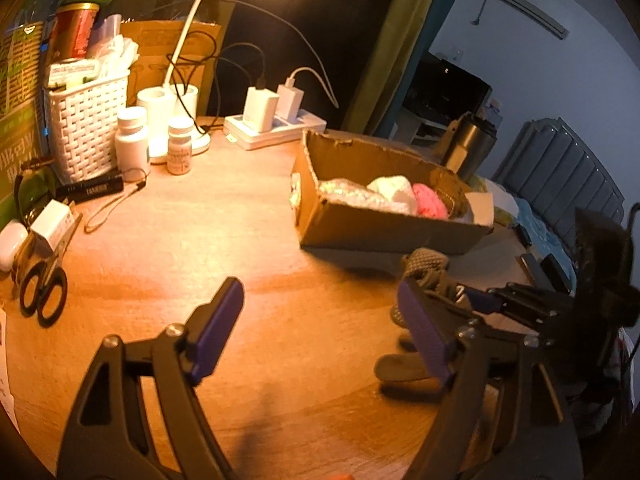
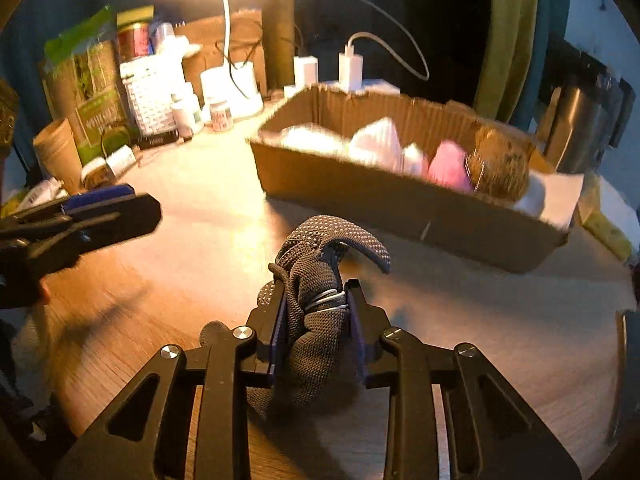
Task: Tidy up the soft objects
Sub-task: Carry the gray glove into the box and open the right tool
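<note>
1. You are pinching the grey glove (image 2: 316,320) in your right hand-held gripper (image 2: 316,312), jaws closed on its bunched middle, just above the table (image 2: 200,208); its long axis is running straight ahead along the fingers.
2. The cardboard box (image 2: 400,204) of soft things is lying ahead and slightly right, near; your right hand is the nearer one.
3. Your left hand-held gripper (image 1: 320,320) is hanging wide and empty beside it.
4. The writing is mostly blurring; the black flashlight (image 1: 94,189) is showing lettering too small to read.
</note>
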Action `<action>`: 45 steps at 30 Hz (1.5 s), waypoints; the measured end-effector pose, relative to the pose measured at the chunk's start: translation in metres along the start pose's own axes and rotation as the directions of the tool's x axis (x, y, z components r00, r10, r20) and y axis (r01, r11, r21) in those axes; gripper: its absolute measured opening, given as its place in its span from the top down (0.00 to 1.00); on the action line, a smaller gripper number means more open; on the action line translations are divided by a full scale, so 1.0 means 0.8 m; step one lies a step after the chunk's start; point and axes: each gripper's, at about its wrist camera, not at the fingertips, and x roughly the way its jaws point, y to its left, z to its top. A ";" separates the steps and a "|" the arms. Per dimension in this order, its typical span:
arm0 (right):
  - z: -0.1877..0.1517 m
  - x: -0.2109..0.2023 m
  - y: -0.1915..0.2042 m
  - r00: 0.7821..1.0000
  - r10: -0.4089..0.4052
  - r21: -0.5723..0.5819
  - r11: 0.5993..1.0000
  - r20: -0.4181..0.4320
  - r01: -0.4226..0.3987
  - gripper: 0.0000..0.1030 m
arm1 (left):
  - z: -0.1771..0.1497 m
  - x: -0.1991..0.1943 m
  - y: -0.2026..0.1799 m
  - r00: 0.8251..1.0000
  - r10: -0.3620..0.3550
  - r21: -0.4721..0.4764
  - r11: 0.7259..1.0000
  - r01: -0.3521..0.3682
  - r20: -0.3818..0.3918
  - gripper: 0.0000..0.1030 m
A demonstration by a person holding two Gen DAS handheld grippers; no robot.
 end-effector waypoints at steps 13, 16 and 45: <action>0.041 -0.029 -0.012 0.997 0.000 -0.013 1.000 0.076 0.001 0.71 | 0.027 0.002 -0.003 0.999 0.001 0.007 1.000 -0.001 0.033 0.21; 0.055 -0.034 -0.016 0.995 0.002 -0.017 1.000 0.097 0.000 0.71 | 0.036 0.001 -0.003 0.999 0.002 0.006 1.000 -0.002 0.046 0.21; 0.152 0.090 -0.064 0.999 0.026 0.001 1.000 0.046 -0.026 0.71 | 0.070 0.083 0.025 0.999 0.013 -0.039 0.999 -0.014 -0.030 0.21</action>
